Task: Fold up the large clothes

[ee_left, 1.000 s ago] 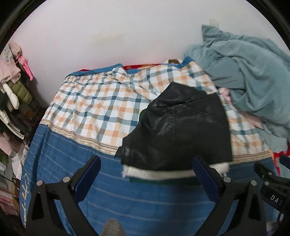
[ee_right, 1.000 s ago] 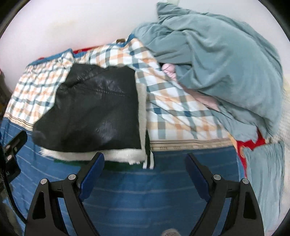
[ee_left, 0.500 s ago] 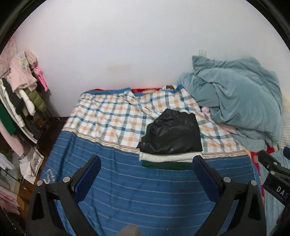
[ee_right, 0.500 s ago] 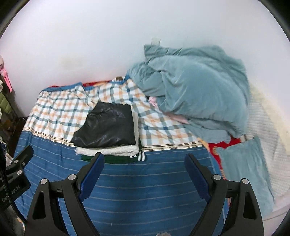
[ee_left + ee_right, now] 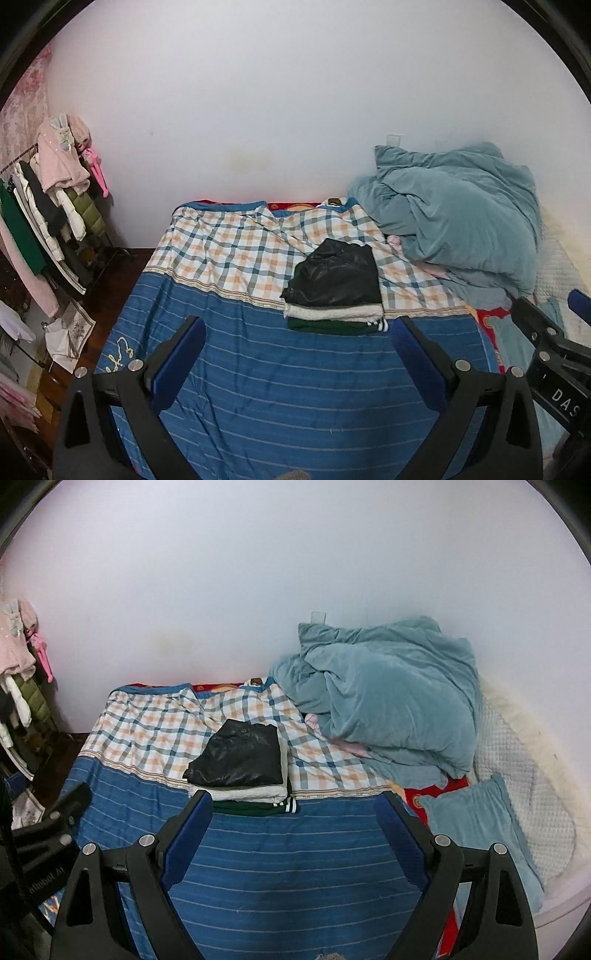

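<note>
Both the left tongs (image 5: 295,362) and right tongs (image 5: 293,834) stood wide open and empty, having pulled back and up from the folded black jacket (image 5: 334,277), stacked on the bed (image 5: 258,387); folding looked finished.

A blue striped sheet (image 5: 295,387) is covering the near half of the bed, with a checked orange-and-teal cloth (image 5: 236,254) lying across the far half up to the white wall (image 5: 295,110). A rumpled teal duvet (image 5: 388,705) is piling against the wall at the bed's right end, a teal pillow (image 5: 476,823) and a white textured blanket (image 5: 532,786) lying just beside it. At the far left, a clothes rack (image 5: 48,214) is standing on the dark floor, hanging thick with pink, white, black and green garments.
</note>
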